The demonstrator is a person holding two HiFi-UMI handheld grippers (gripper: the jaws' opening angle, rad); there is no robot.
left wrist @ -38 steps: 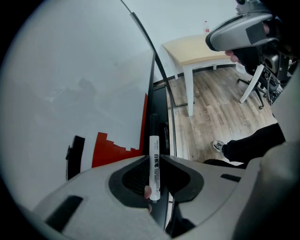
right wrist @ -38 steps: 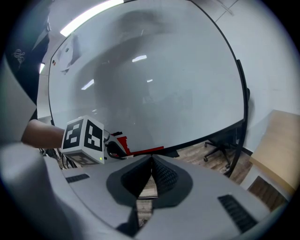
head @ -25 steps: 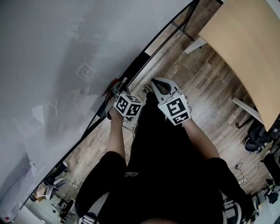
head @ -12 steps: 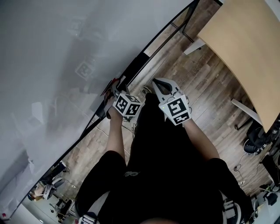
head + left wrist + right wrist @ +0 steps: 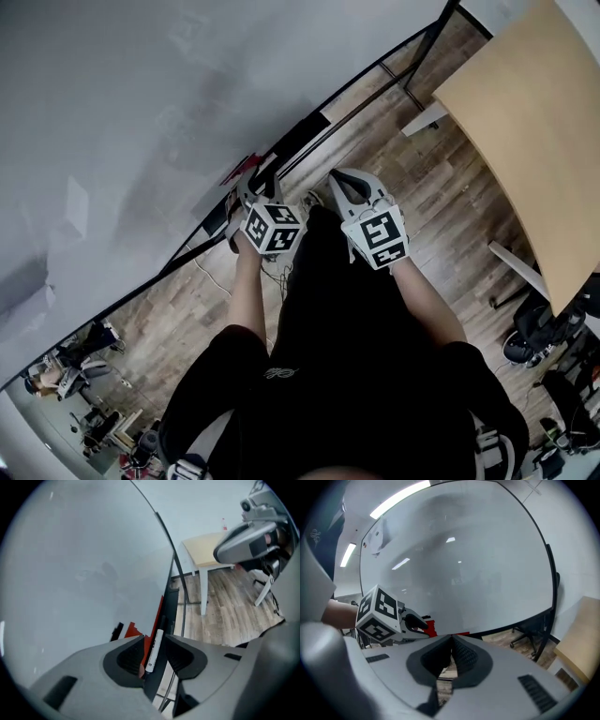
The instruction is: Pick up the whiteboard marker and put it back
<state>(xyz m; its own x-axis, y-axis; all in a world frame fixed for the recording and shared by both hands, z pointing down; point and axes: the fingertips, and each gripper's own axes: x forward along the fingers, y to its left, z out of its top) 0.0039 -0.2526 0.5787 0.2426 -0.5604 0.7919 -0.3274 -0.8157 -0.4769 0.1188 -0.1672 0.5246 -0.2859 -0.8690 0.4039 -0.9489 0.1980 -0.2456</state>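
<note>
The whiteboard marker [image 5: 154,648], white with a black tip, lies along the dark tray [image 5: 169,606] at the bottom of the whiteboard [image 5: 141,103]. My left gripper [image 5: 155,645] hangs just above it. Its jaws have just been opening and now stand apart on either side of the marker, with neither pad touching it. In the head view the left gripper [image 5: 248,190] is at the tray [image 5: 298,141]. My right gripper [image 5: 451,640] is a little to the right, away from the tray. It is shut and empty, with its tips meeting. The head view shows the right gripper [image 5: 345,186] over the wooden floor.
A red piece [image 5: 133,631] and a small black piece [image 5: 117,631] sit by the tray on the board. A light wooden table [image 5: 534,112] stands to the right, with the board's black stand legs [image 5: 412,66] nearby. Cables lie on the floor under the tray.
The left jaws have spread apart and let go of the marker, which stays on the tray. The left gripper has lifted slightly. The right gripper has hardly moved.
</note>
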